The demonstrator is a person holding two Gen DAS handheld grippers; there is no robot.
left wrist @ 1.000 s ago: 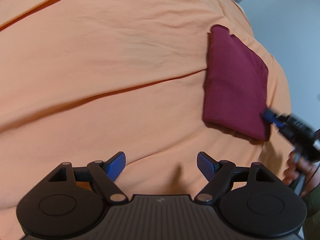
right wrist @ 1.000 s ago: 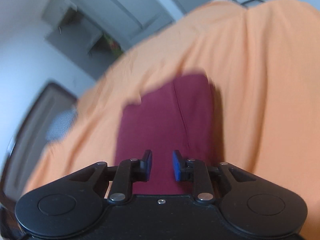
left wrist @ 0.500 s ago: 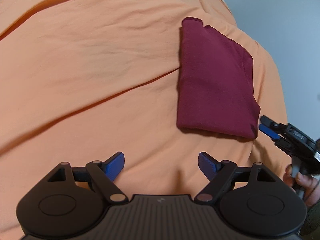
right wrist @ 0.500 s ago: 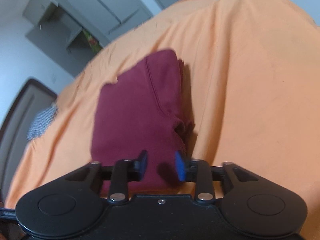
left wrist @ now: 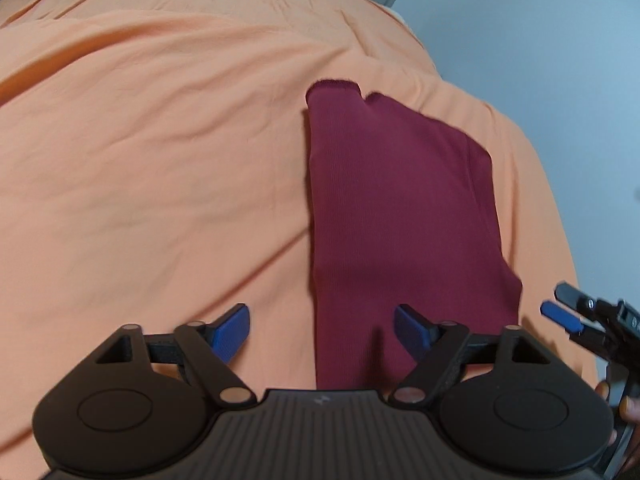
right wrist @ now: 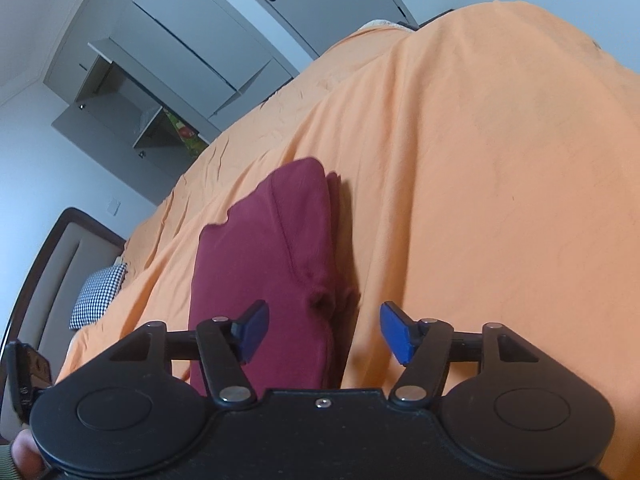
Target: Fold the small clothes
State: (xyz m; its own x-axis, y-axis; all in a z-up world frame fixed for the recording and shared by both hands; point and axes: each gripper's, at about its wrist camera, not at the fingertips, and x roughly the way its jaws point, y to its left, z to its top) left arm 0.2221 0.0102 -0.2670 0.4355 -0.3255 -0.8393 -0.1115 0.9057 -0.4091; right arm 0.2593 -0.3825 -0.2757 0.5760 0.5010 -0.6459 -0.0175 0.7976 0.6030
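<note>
A folded maroon garment (left wrist: 400, 216) lies flat on the orange bedsheet (left wrist: 160, 160). My left gripper (left wrist: 322, 330) is open and empty just above the garment's near edge. In the right wrist view the same garment (right wrist: 272, 264) lies on the orange sheet (right wrist: 480, 200), with stacked fold edges on its right side. My right gripper (right wrist: 324, 330) is open and empty over the garment's near right corner. It also shows in the left wrist view (left wrist: 572, 316), to the right of the garment.
The sheet drops off at the bed's right edge near a pale wall (left wrist: 560, 60). Grey wardrobes and shelves (right wrist: 180, 60) stand beyond the bed. A checkered pillow (right wrist: 98, 296) and a dark headboard (right wrist: 44, 264) are at the left.
My right gripper has opened wide and drawn back from the garment, which now lies released. My left gripper has moved right, so the garment sits in front of it.
</note>
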